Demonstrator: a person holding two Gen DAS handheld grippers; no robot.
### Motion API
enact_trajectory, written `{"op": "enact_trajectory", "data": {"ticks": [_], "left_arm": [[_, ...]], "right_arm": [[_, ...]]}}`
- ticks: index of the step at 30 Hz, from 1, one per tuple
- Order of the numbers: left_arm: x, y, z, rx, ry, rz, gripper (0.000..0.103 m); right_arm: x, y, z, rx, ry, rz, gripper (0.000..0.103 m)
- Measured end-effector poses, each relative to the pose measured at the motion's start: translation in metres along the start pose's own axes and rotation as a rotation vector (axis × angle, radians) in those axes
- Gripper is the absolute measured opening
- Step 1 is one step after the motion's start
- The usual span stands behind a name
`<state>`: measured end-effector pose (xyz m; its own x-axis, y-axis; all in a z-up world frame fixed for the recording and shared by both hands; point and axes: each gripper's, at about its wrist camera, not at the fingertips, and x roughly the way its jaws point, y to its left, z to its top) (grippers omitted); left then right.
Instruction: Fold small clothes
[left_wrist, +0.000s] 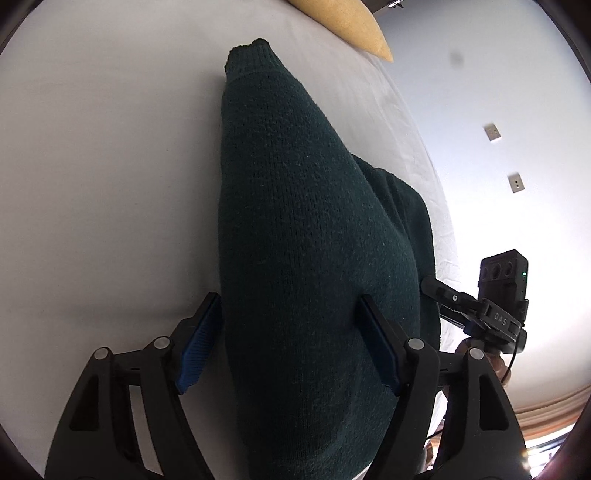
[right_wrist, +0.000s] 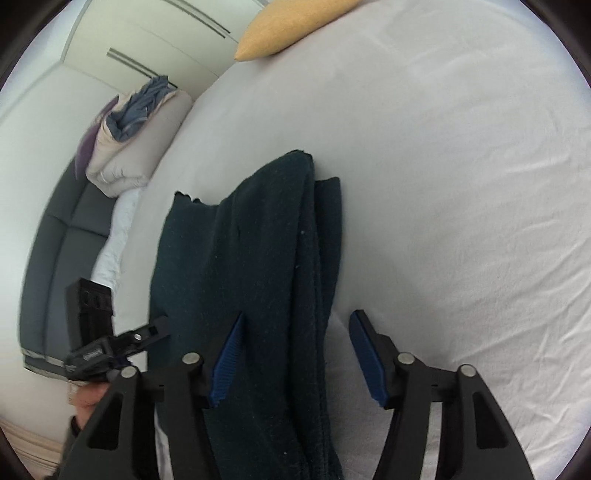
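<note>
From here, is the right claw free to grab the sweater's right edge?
Probably yes: the right claw stands open over the sweater, whose right edge lies between its pads with nothing in the way.

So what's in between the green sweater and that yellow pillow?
Only bare white bedsheet lies between the dark green sweater and the yellow pillow, as the right wrist view shows.

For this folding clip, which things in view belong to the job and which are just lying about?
Job:
- green sweater, lying on the bed
- left gripper, open astride it
- right gripper, open
- bed sheet

Lying about:
- yellow pillow
- bedding pile
- grey sofa
- wall sockets
</note>
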<state>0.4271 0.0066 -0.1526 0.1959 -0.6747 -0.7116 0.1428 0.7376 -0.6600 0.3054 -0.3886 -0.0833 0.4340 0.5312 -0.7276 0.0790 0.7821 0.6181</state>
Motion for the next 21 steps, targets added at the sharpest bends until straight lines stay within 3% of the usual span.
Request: {"op": "enact_trajectory", "data": {"ticks": [2, 6, 12, 21], "left_arm": [[0.000, 0.003, -0.001, -0.008, 0.007, -0.029, 0.056], [0.002, 0.008, 0.003, -0.058, 0.015, -0.088, 0.051], [-0.003, -0.003, 0.005, -0.041, 0.011, -0.048, 0.041], [-0.037, -0.026, 0.004, -0.003, -0.024, -0.022, 0.035]], "right_arm": [[0.001, -0.006, 0.000, 0.036, 0.011, 0.051, 0.042], [0.008, 0.001, -0.006, 0.009, 0.041, 0.072, 0.041], [0.008, -0.009, -0.004, 0.023, 0.045, 0.083, 0.031], [-0.007, 0.025, -0.007, -0.038, -0.024, 0.006, 0.025]]}}
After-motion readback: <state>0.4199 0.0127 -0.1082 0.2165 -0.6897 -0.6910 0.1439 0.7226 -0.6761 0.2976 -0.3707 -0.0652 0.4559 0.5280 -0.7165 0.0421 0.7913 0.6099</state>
